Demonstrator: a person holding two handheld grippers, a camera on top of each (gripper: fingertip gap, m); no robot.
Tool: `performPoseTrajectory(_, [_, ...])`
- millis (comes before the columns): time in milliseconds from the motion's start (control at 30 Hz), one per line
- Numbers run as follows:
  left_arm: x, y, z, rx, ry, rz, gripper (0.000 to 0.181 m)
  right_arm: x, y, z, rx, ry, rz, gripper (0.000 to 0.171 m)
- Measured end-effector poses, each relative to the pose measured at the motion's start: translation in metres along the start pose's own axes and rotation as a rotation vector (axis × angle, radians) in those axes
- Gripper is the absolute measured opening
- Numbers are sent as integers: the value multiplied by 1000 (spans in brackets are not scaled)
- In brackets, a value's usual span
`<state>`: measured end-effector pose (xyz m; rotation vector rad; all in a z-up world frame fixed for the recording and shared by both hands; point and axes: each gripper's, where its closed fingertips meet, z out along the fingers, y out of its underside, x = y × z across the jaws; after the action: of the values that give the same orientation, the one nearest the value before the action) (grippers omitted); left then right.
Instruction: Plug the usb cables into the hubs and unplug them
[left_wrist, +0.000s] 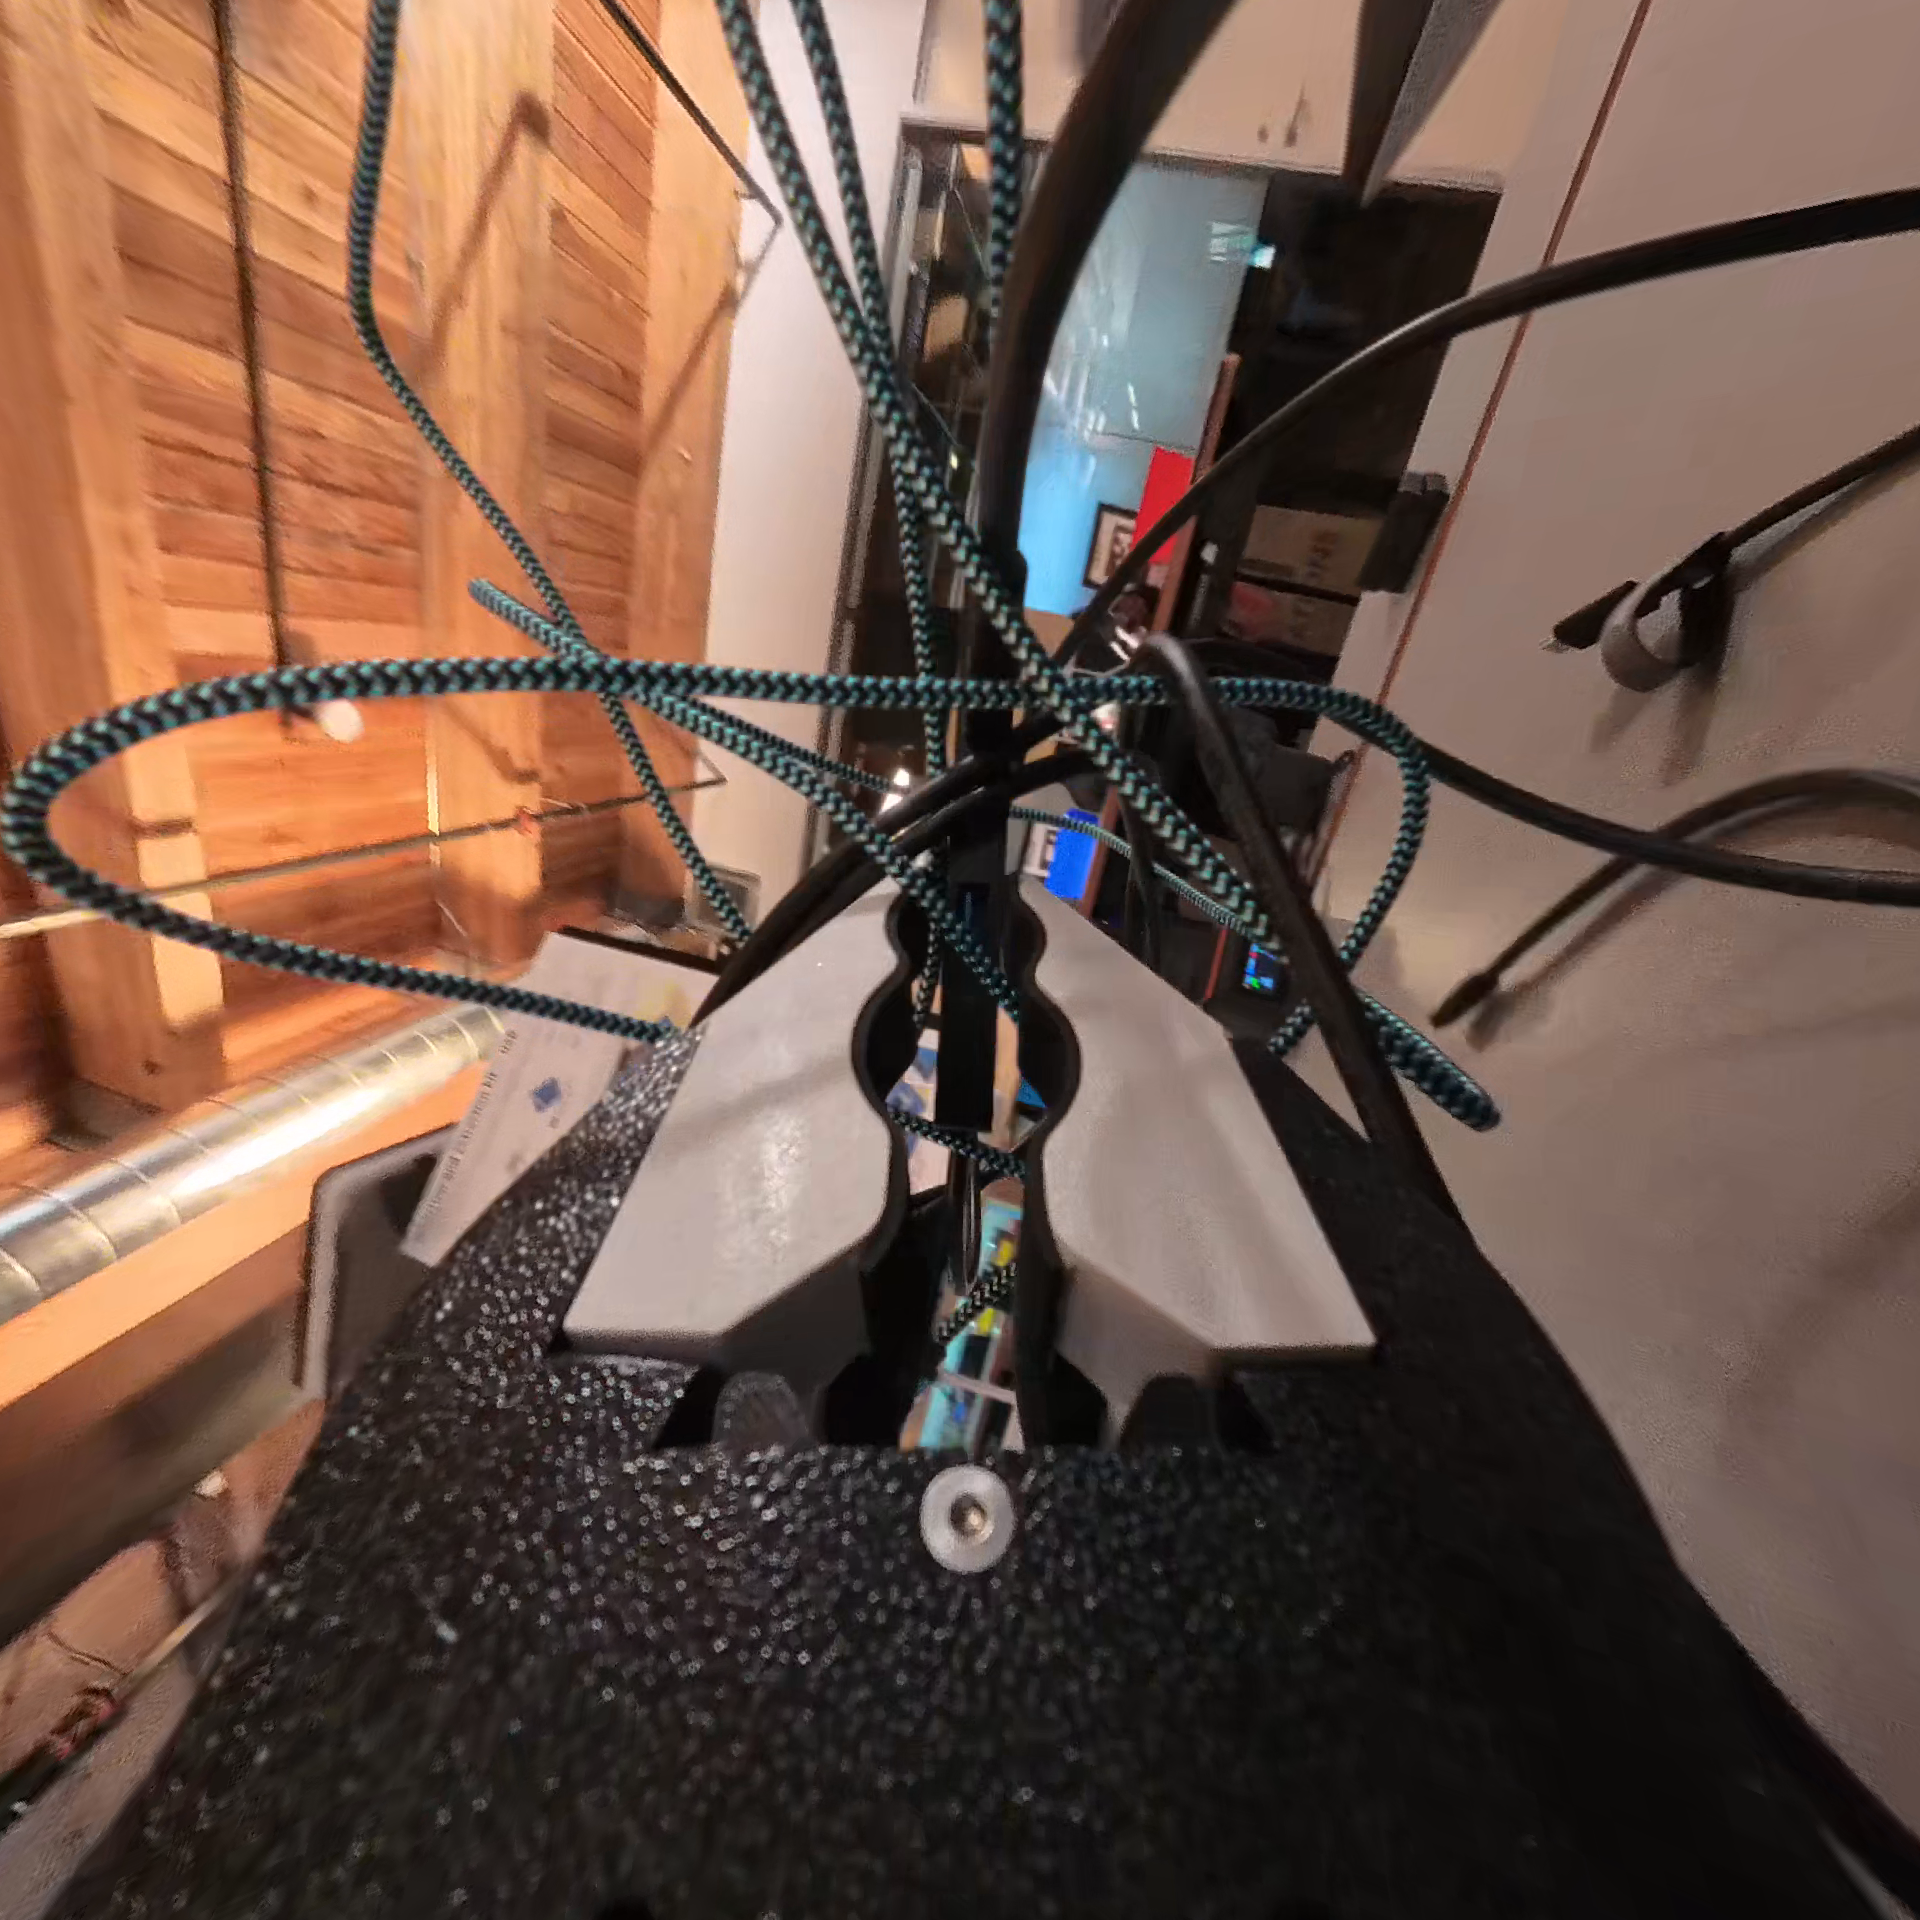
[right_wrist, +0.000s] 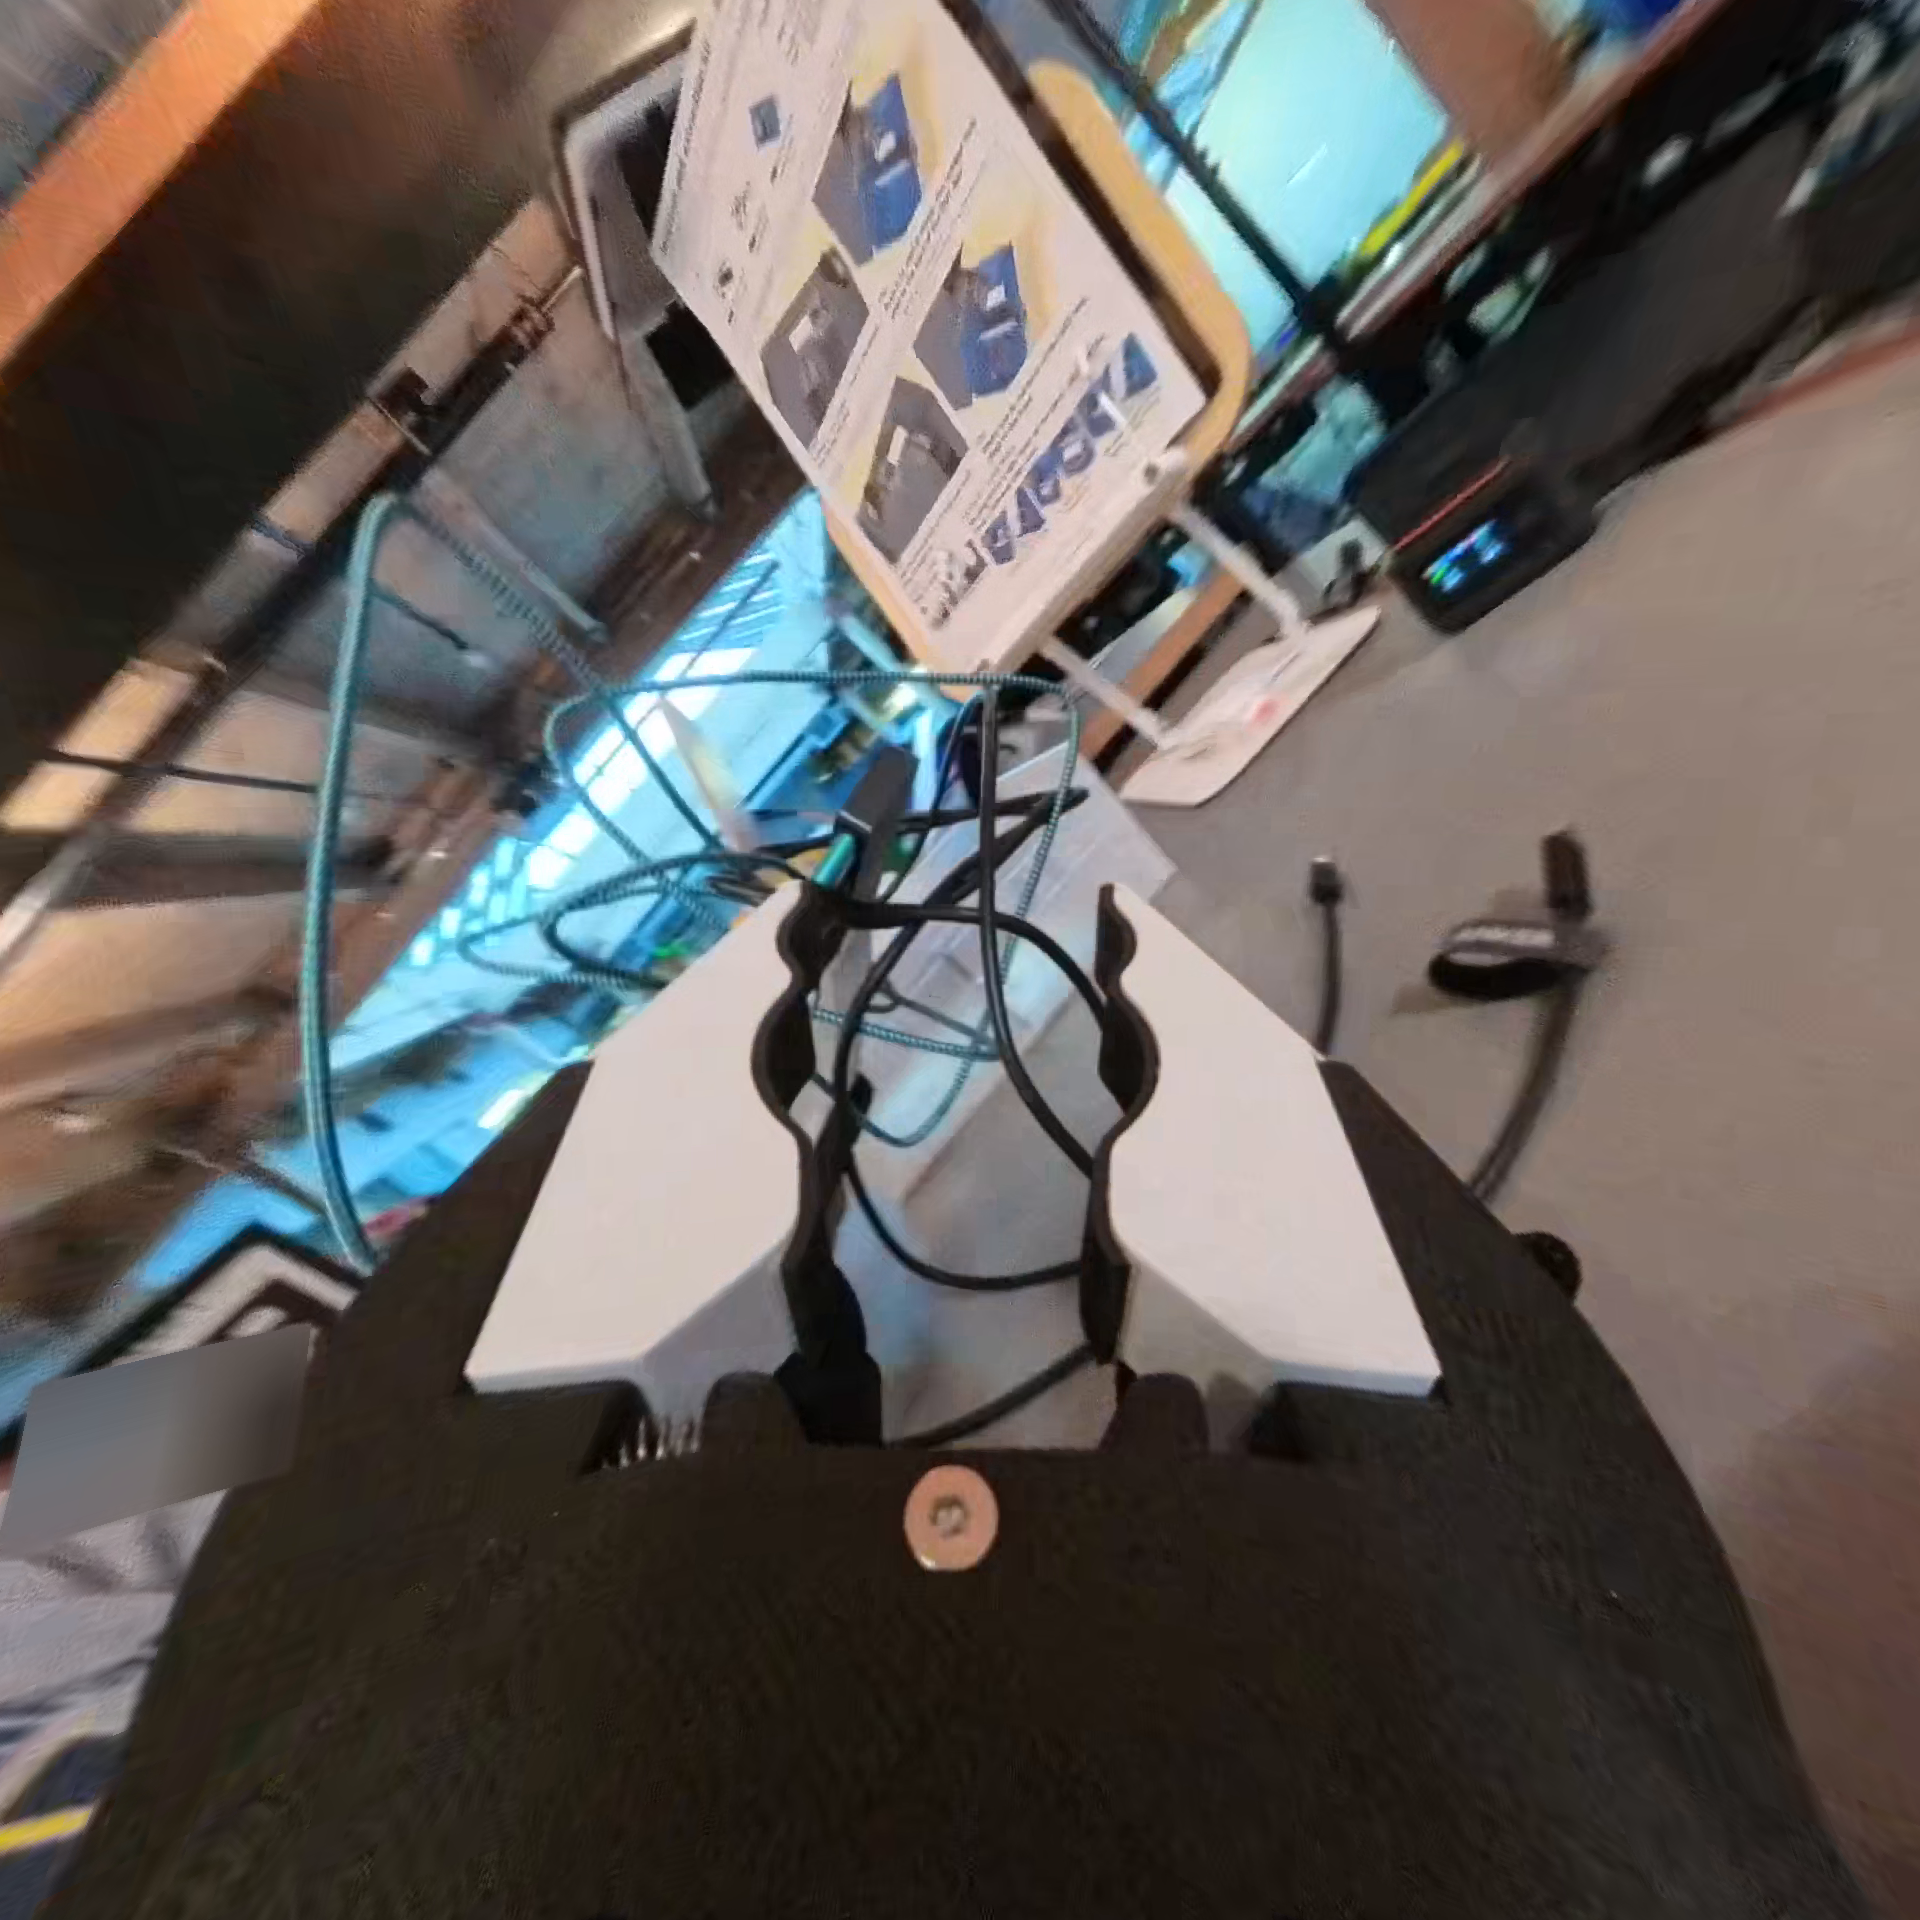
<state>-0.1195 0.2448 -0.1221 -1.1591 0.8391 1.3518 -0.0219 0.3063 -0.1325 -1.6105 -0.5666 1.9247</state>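
Grey surface (right_wrist: 1714, 935) carries loose black cables (right_wrist: 1527, 1081) near its right edge. Left gripper (left_wrist: 964, 935): fingers narrow, clamped on a black hub (left_wrist: 966, 1029) lifted clear, teal braided cables (left_wrist: 727, 681) tangled around it. Right gripper (right_wrist: 951, 914): fingers wide, holding nothing; black cable loop (right_wrist: 1039, 1101) between them.

Print covers the white illustrated instruction sheet (right_wrist: 935, 312) on its stand, and the small dark device's lit screen (right_wrist: 1470, 556) shows marks; all blurred, none legible.

Left gripper (left_wrist: 966, 925): grey fingers narrowly apart, slim black hub (left_wrist: 968, 1029) pinched between. Teal braided cables (left_wrist: 312, 686), black cables (left_wrist: 1558, 821) tangled, looping around. Wood wall (left_wrist: 312, 416) left.
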Motion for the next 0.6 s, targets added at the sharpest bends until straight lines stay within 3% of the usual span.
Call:
performPoseTrajectory(167, [0,-22,-5,98,-30,125,10,-20,-5,19,-142,-152,127,58])
performPoseTrajectory(267, [3,-30,-4,120,-20,149,10,-26,13,28,-331,-184,171,58])
performPoseTrajectory(367, [3,-43,-1,157,-28,180,11,-33,18,34,-399,-207,180,57])
performPoseTrajectory(400, [3,-47,-1,169,-30,190,10,-34,18,35,-402,-208,177,52])
performPoseTrajectory(467, [7,-53,-1,198,-10,160,10,-30,19,37,-420,-171,138,20])
performPoseTrajectory(533, [32,-57,-3,235,198,11,14,-26,15,35,-403,-144,73,13])
performPoseTrajectory(567, [49,-61,-9,250,350,-90,23,-21,12,33,-397,-105,19,12])
performPoseTrajectory(600, [65,-64,-19,255,502,-156,42,-16,8,30,-393,-53,-53,12])
